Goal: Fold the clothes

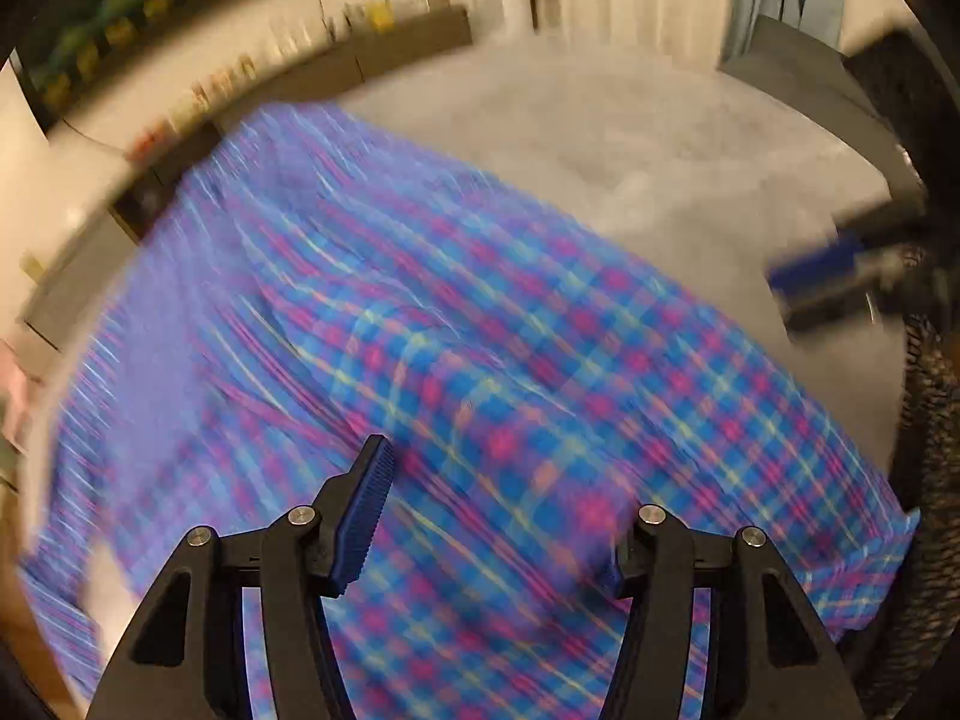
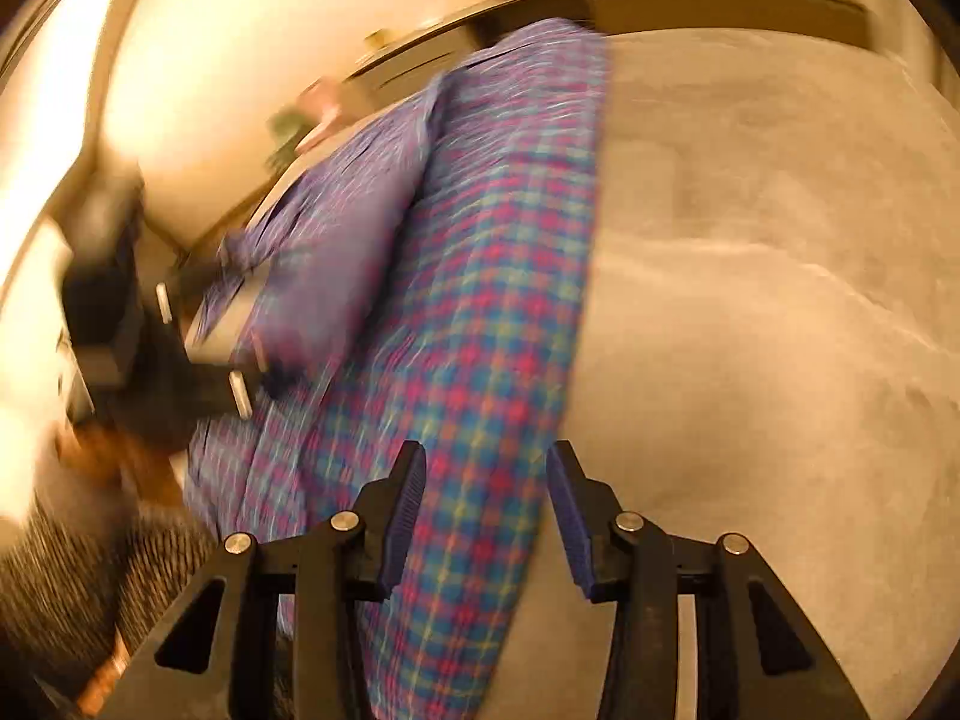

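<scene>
A blue, pink and yellow plaid shirt (image 1: pixel 456 324) lies spread over a grey bed cover (image 1: pixel 600 138). My left gripper (image 1: pixel 498 516) is open just above the cloth; its right fingertip is hidden by a fold, and nothing is gripped. In the right wrist view the shirt (image 2: pixel 480 276) runs as a long band from near to far, with a sleeve (image 2: pixel 336 210) folded off to its left. My right gripper (image 2: pixel 486 480) is open over the shirt's right edge, empty. Both views are blurred by motion.
The grey bed cover (image 2: pixel 750 300) fills the right side of the right wrist view. A shelf with small items (image 1: pixel 252 66) lines the wall behind. The other gripper (image 1: pixel 828 264) shows at the right of the left wrist view, and at the left of the right wrist view (image 2: pixel 150 348).
</scene>
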